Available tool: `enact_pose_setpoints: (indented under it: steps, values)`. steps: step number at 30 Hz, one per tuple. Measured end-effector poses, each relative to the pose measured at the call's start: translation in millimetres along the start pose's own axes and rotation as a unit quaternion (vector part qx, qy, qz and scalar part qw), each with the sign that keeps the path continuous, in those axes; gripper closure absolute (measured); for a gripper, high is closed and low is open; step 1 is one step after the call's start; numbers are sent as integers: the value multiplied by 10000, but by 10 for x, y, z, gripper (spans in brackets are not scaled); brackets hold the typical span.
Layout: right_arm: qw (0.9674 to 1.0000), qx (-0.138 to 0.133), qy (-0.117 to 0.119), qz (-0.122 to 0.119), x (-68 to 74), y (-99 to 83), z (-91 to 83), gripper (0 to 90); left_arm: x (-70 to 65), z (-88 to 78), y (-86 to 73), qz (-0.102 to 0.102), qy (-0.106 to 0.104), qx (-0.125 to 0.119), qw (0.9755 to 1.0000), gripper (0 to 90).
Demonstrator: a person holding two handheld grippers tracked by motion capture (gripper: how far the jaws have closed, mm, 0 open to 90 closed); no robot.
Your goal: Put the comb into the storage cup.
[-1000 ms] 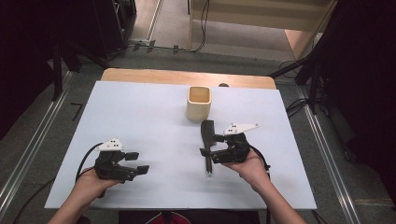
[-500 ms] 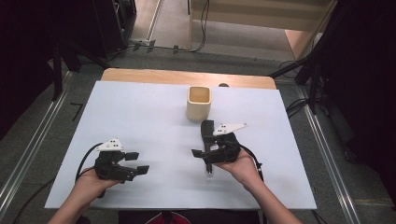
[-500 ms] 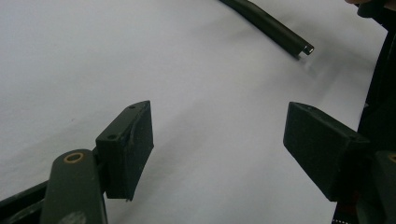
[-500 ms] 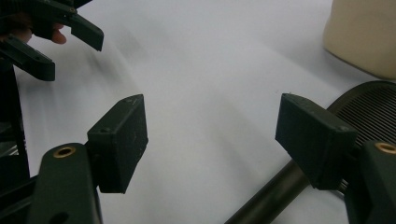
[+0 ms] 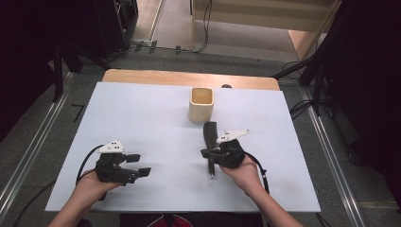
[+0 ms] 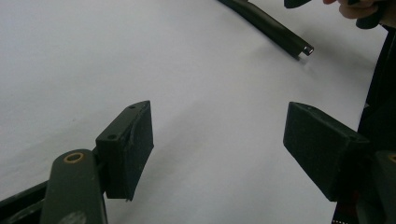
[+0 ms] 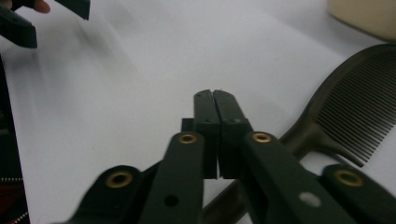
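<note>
white table [image 5: 142,118], beige cup [image 5: 201,105] upright, inside unclear, black comb [image 5: 210,142] beside it

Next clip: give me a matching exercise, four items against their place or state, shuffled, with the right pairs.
Items:
1. left gripper
2. right gripper
3. comb
4. cup

States:
A. jaws pressed together, nothing between them
B. stands upright at the far middle of the white board
C. jaws wide apart over bare board
D. lies flat, dark, beside the shut jaws

Pairs: 1-C, 2-A, 3-D, 4-B
</note>
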State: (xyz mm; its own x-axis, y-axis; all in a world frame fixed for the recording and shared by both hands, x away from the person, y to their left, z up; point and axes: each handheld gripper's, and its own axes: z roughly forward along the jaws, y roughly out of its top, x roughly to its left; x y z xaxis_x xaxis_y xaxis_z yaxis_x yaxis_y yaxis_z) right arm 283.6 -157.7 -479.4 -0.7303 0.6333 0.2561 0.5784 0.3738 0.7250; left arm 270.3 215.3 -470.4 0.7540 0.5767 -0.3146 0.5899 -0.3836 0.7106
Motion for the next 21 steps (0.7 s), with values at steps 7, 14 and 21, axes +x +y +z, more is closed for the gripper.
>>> enact_pose_setpoints:
  steps: [7, 14, 21]
  values:
    - [9998, 186, -22, 12, 5, -92, 127, 874, -2, -4, 1, 16, -9, -3, 10000, 251]
    - [9988, 478, 0, 42, 9, -157, 232, 874, -3, -9, 0, 29, -14, 1, 10000, 251]
    - [9977, 673, -32, 123, -20, -213, 255, 874, 1, -21, -3, 12, 15, -23, 10000, 251]
